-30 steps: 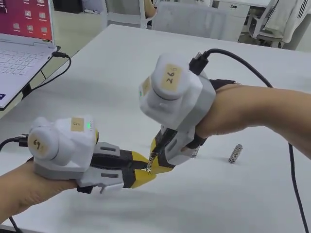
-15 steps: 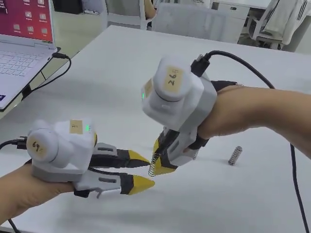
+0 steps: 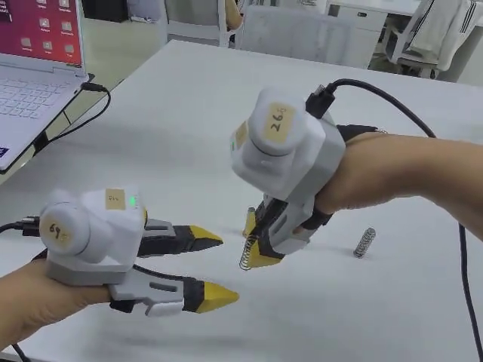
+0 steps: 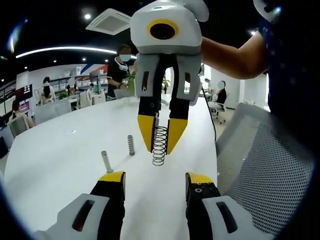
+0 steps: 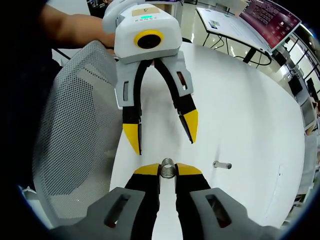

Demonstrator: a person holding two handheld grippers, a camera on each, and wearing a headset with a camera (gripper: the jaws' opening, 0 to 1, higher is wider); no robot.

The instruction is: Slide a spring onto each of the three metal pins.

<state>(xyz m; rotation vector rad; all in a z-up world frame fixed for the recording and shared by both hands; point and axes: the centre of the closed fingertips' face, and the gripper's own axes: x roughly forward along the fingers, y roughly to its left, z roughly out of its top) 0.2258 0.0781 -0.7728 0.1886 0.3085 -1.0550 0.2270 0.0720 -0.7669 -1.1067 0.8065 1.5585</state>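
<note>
Right gripper [image 3: 255, 243]: we see it pinching a spring [image 3: 246, 253].
Left gripper [image 3: 223, 268]: jaws apart, empty, near left.

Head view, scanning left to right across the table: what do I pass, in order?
laptop → left gripper, fingers open → right gripper, shut on a spring → loose spring on the table

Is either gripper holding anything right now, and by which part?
The right hand-held gripper pinches a spring by its upper coils, lower end hanging free past the tips. The left hand-held gripper is open, holding nothing.
</note>
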